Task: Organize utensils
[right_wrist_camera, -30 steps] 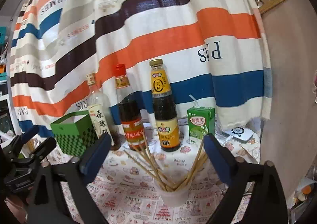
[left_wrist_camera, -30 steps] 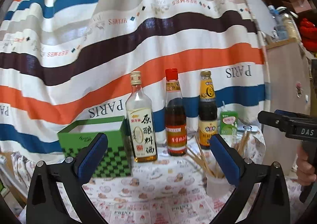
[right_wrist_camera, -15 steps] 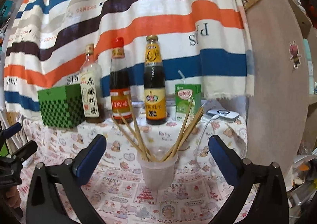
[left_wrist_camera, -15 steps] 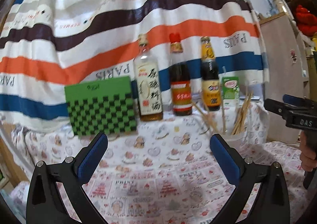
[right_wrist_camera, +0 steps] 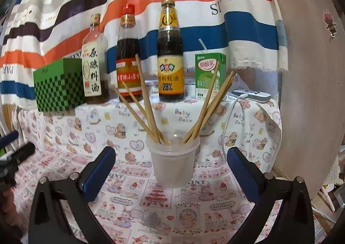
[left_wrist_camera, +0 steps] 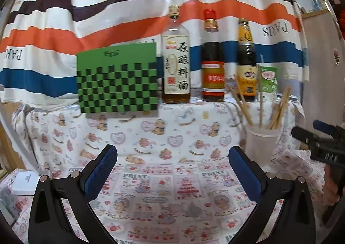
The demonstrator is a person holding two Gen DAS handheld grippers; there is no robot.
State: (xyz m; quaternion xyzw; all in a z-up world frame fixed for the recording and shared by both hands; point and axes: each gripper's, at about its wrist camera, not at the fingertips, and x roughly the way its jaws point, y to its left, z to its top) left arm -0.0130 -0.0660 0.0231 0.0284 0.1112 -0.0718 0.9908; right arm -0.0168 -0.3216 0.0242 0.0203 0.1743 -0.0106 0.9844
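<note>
- The left gripper (left_wrist_camera: 172,166) has its two blue fingers wide apart and holds nothing; it floats over the cartoon tablecloth (left_wrist_camera: 163,136).
- From the left wrist view, a green checkered box (left_wrist_camera: 117,84) stands at 10 o'clock on the cloth.
- Next come three bottles in a row — a clear bottle (left_wrist_camera: 176,65), a red-capped bottle (left_wrist_camera: 212,65) and a dark sauce bottle (left_wrist_camera: 246,65) — at about 12 to 1 o'clock.
- A green drink carton (right_wrist_camera: 210,75) sits just right of them.
- The plastic cup (right_wrist_camera: 174,162) stands right in front of the right gripper (right_wrist_camera: 171,163), at 12 o'clock, between its open, empty fingers.
- The chopsticks (right_wrist_camera: 146,101) stand in the cup, leaning left and right.
- A white cable (right_wrist_camera: 230,118) lies at 2 o'clock.
</note>
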